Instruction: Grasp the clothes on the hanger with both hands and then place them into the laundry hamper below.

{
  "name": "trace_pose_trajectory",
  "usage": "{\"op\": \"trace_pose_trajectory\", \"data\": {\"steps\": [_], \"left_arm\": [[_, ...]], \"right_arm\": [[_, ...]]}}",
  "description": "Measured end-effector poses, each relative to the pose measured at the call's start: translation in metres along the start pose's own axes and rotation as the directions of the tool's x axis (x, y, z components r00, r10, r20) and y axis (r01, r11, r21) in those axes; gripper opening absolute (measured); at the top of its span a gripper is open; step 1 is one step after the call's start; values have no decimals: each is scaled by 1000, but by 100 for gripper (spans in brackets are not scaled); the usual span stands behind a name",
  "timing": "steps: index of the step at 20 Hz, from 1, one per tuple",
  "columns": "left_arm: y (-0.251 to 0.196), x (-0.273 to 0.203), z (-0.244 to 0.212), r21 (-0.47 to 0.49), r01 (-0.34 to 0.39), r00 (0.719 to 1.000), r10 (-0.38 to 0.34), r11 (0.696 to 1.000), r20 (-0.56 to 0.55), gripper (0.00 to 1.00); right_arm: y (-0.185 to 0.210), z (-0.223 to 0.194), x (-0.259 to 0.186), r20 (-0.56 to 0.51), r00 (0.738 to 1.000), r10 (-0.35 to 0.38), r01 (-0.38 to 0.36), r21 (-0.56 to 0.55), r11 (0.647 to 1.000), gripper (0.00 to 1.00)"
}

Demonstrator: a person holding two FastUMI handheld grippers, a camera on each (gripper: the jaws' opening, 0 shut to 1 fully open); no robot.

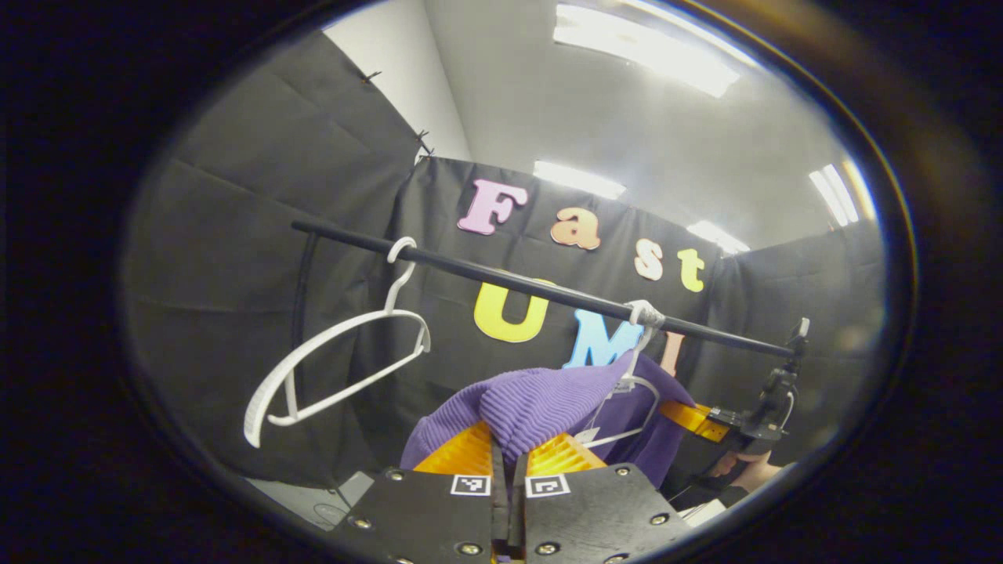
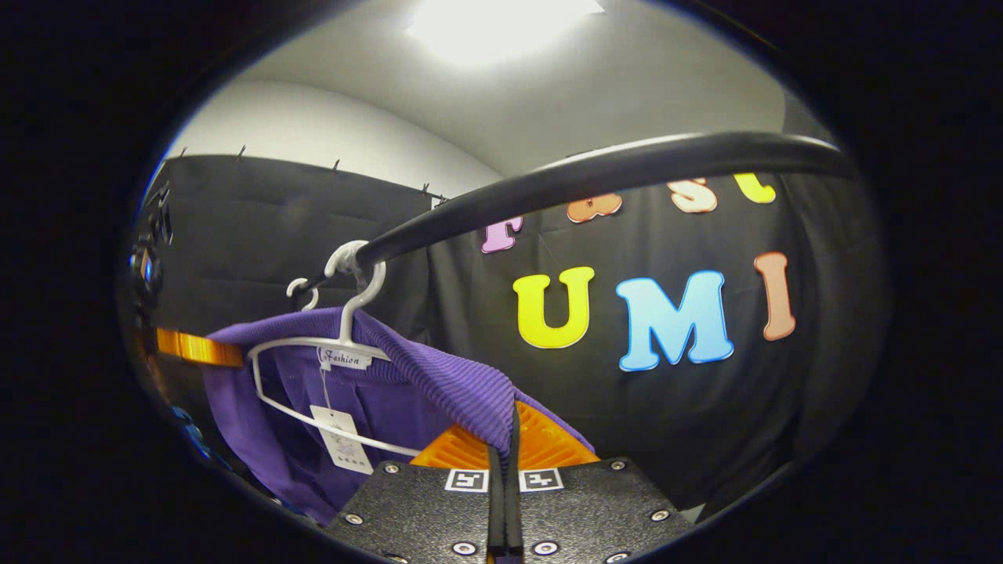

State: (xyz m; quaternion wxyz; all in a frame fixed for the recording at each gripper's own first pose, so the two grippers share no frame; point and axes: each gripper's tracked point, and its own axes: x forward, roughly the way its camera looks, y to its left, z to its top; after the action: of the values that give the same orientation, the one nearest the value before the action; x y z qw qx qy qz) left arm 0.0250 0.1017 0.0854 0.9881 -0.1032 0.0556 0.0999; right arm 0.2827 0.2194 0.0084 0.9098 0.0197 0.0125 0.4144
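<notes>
My left gripper [image 1: 508, 454] and right gripper [image 2: 503, 450] each pinch the soft, floppy purple sweater [image 1: 548, 403] by its shoulders.

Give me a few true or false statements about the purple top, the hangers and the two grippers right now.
1. The purple top hangs on a white hanger on the black rail. True.
2. The left gripper is open, clear of the cloth. False: it is shut on the top.
3. A second white hanger on the rail is bare. True.
4. The right gripper pinches the rail. False: it pinches the top's ribbed cloth.
</notes>
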Motion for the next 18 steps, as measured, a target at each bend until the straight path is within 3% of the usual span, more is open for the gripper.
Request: {"op": "trace_pose_trajectory", "data": {"steps": [2, 5, 9, 12, 15, 18], "left_arm": [[2, -2, 8, 9, 4, 1000, -4, 1000, -1, 1], [12, -5, 25, -20, 5, 1000, -4, 1000, 14, 1], [28, -2, 52, 133, -11, 1000, 8, 991, 26, 1], [29, 1, 55, 244, 37, 999, -31, 969, -29, 1], [49, -3, 55, 264, 68, 995, -47, 962, -87, 1], [66, 4, 51, 280, 92, 988, -54, 956, -143, 1]], "right_arm": [[-1, 1, 5, 11, 1000, 0, 0, -70, 998, 0], [-5, 3, 12, 18, 1000, 13, -12, -66, 998, 0], [1, 2, 21, 27, 999, 33, -30, -119, 992, 0], [6, 3, 21, 36, 999, 23, -19, -119, 993, 0], [16, 3, 21, 33, 999, 40, -38, -74, 997, 0], [18, 5, 26, 46, 998, 43, -37, -125, 991, 0]]}}
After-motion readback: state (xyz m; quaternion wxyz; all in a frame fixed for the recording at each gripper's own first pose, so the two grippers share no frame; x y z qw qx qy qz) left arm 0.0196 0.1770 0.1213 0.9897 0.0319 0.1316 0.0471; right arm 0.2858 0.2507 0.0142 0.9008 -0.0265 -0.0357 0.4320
